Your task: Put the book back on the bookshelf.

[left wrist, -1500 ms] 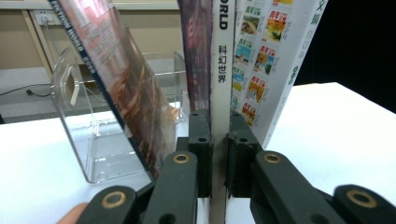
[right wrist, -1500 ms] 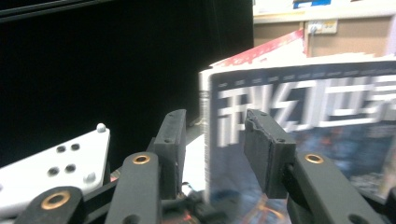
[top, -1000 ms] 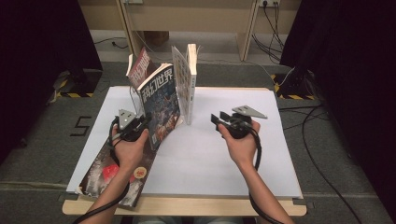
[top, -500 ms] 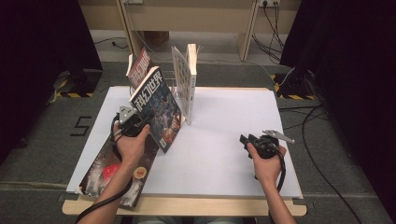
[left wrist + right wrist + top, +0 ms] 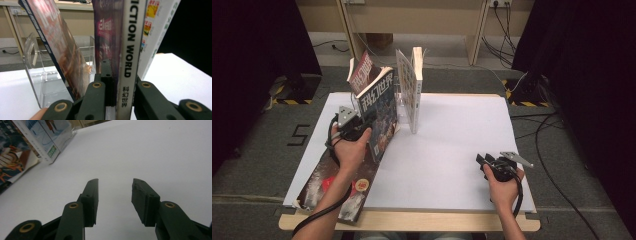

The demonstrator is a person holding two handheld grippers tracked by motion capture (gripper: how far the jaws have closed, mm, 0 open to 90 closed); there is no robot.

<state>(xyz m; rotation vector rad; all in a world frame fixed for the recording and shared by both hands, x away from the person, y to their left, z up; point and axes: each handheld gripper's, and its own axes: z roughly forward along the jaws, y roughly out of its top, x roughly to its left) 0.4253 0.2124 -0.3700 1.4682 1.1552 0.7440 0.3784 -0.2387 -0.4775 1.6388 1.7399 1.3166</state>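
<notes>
Thin, floppy magazine (image 5: 379,112) at eleven o'clock, clamped at spine by left tongs (image 5: 119,82); likely sagging; right tongs (image 5: 114,200) agape, empty.

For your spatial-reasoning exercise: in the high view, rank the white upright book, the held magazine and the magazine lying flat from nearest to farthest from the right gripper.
1. White upright book, table middle, far side of the right gripper.
2. Held magazine, left of it, clamped in the left gripper.
3. Flat magazine, near-left table corner; close to the second, so rank loosely.

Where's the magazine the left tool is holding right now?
High view, left side: the magazine stands clamped in the left tool, between a leaning magazine and the white book.
</notes>
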